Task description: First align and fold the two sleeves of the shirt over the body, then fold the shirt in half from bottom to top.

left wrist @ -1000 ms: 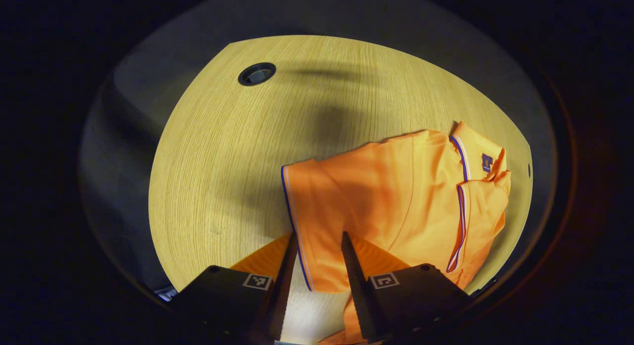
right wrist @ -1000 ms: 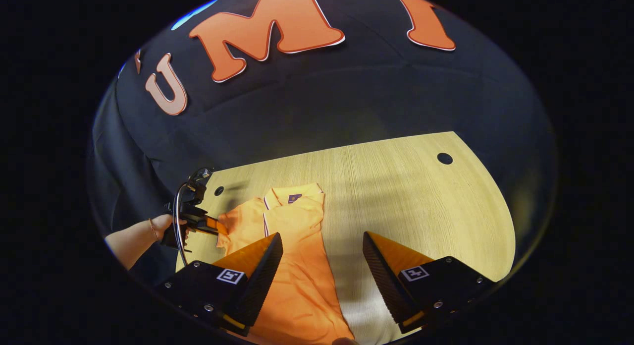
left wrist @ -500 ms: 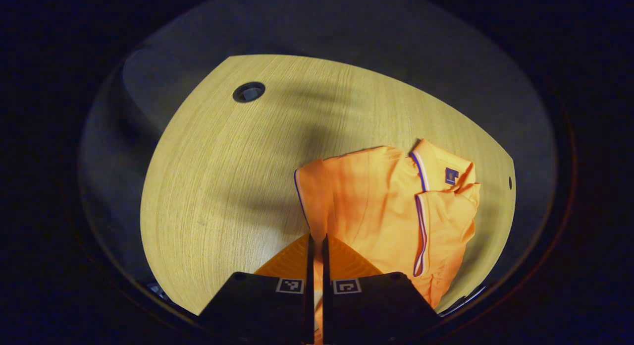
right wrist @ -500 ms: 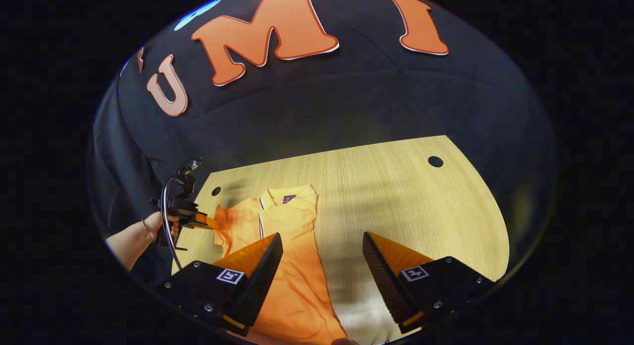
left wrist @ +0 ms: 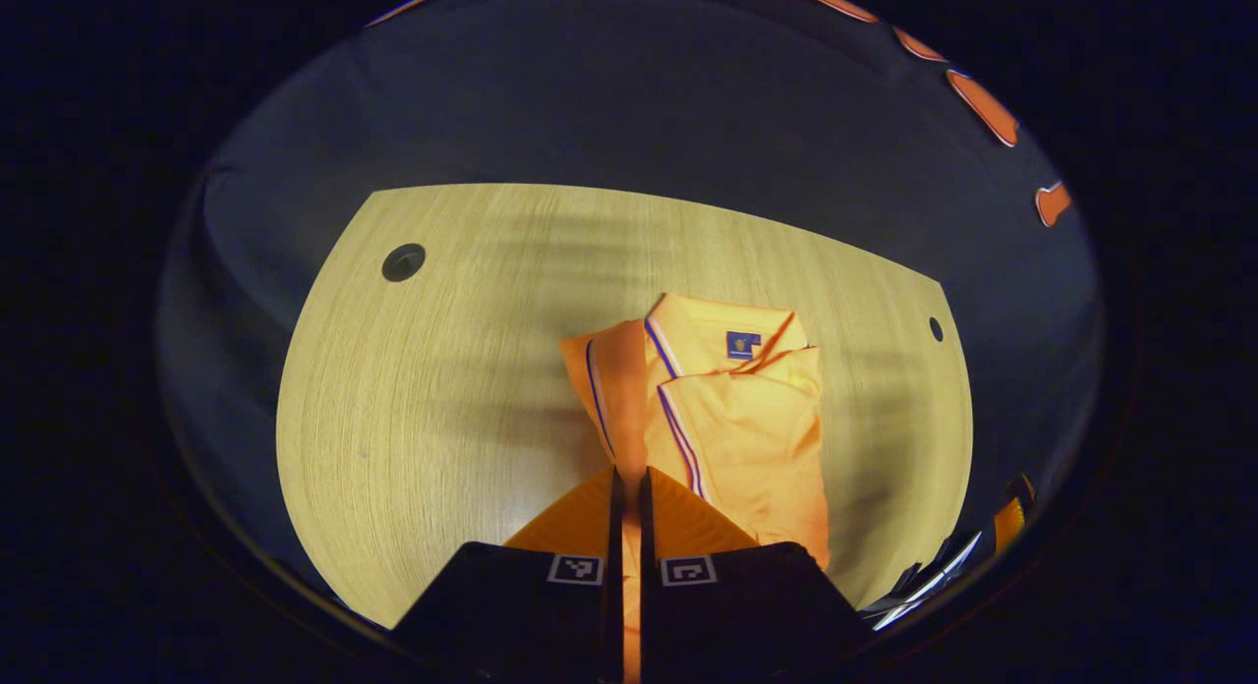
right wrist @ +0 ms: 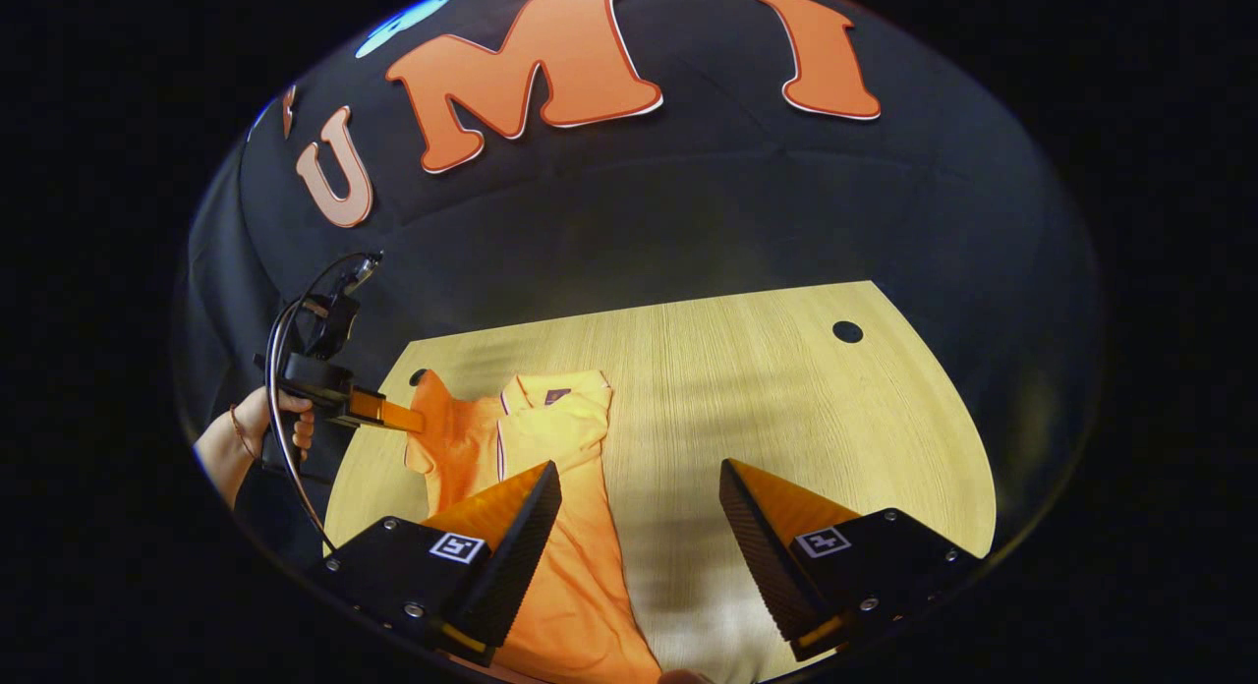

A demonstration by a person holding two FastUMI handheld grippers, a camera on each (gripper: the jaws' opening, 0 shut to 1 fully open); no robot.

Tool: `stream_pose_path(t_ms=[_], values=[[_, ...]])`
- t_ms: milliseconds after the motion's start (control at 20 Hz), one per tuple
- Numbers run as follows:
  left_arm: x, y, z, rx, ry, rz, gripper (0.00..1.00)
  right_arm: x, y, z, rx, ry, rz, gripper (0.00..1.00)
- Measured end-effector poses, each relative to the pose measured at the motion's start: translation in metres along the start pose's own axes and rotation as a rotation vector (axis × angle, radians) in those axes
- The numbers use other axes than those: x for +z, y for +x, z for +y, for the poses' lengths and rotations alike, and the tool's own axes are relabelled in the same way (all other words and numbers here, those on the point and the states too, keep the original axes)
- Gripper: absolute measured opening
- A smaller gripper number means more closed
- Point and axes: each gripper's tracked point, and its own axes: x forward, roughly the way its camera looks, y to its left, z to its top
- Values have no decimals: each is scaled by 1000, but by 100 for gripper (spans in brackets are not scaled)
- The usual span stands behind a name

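Note:
An orange polo shirt (left wrist: 747, 419) with blue-and-white trim lies on the wooden table (left wrist: 442, 389), collar toward the far edge. One sleeve lies folded over the body (right wrist: 560, 428). My left gripper (left wrist: 629, 483) is shut on the other sleeve (left wrist: 604, 389) and holds it lifted above the table. In the right gripper view the left gripper (right wrist: 408, 416) shows at the far left, held by a hand (right wrist: 280, 419), with the raised sleeve (right wrist: 437, 419) in its tip. My right gripper (right wrist: 639, 512) hangs open above the shirt's lower part (right wrist: 580, 586), with nothing between its fingers.
The table has a round cable hole near each far corner (left wrist: 404, 262) (left wrist: 936, 328). Dark cloth wall (right wrist: 639, 202) rises behind the table. Bare wood spreads to the right of the shirt in the right gripper view (right wrist: 806, 409).
My left gripper closed on the sleeve's edge and lifted it up and back, so the sleeve now stands raised off the table. The right gripper stayed open and barely moved.

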Motion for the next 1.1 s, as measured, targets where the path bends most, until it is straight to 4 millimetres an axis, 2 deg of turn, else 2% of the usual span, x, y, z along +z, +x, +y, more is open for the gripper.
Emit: stream_pose_path(t_ms=[250, 500, 800, 1100], values=[[5, -7, -53, -26, 71, -5, 7, 0, -10, -17, 1, 14, -16, 99], [5, 6, -97, -28, 137, 7, 7, -1, -16, -42, -12, 53, -25, 99], [-8, 31, -136, -29, 151, 50, 7, -13, -19, -68, -26, 85, -2, 99], [-23, 60, -152, -19, 105, 95, 6, -26, -14, -83, -35, 93, 40, 99]])
